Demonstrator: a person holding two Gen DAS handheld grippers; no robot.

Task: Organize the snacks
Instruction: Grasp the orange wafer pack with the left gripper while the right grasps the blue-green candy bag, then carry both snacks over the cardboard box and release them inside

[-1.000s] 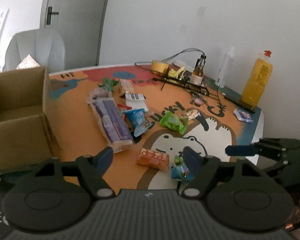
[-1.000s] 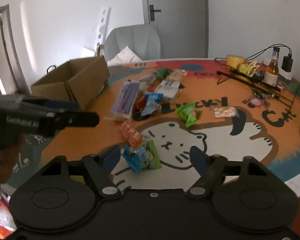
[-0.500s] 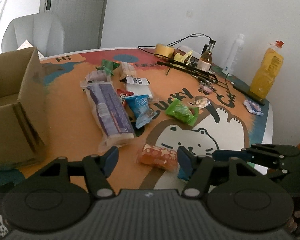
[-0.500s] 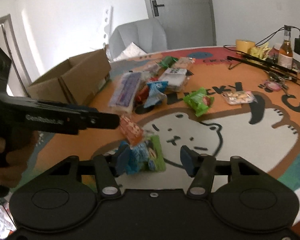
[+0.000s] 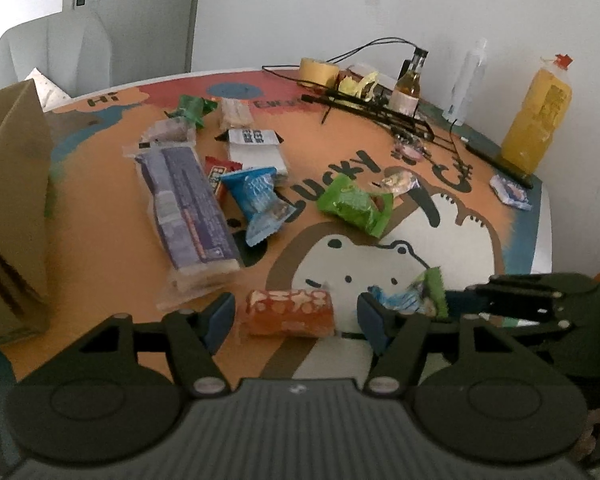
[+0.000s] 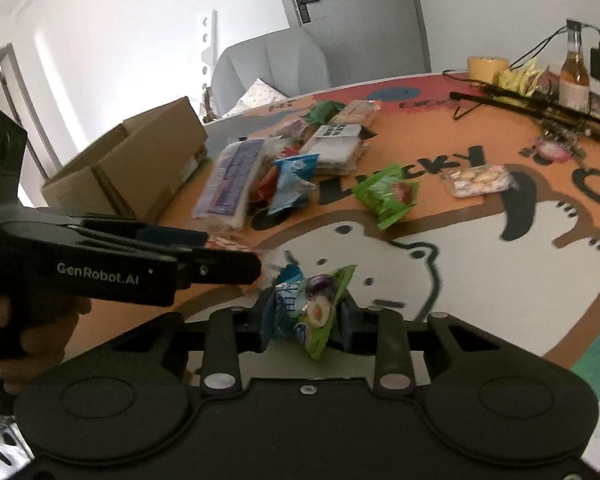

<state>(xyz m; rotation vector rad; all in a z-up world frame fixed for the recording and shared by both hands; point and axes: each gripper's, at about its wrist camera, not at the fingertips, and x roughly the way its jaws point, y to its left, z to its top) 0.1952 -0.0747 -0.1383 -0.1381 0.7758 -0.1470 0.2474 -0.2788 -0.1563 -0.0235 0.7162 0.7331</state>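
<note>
A small orange snack packet (image 5: 288, 312) lies on the table between the fingers of my left gripper (image 5: 295, 314). The jaws are opening and a gap shows on each side of the packet. Just right of it, a blue-green snack packet (image 6: 316, 308) is bunched up between the pads of my right gripper (image 6: 306, 314), whose jaws are closing on it. The left wrist view shows the same blue-green packet (image 5: 412, 296) with the right gripper (image 5: 500, 296) coming in from the right. In the right wrist view the left gripper (image 6: 220, 256) hides most of the orange packet (image 6: 224, 244).
An open cardboard box (image 5: 12, 200) stands at the left table edge. Farther back lie a long purple pack (image 5: 188, 204), a blue packet (image 5: 256, 196), a green packet (image 5: 356, 204) and a white pack (image 5: 256, 148). Bottles, including orange juice (image 5: 536, 120), and cables line the far right.
Both grippers came forward and down to the near packets. The right jaws narrowed onto the blue-green packet. The left gripper now straddles the orange packet.
</note>
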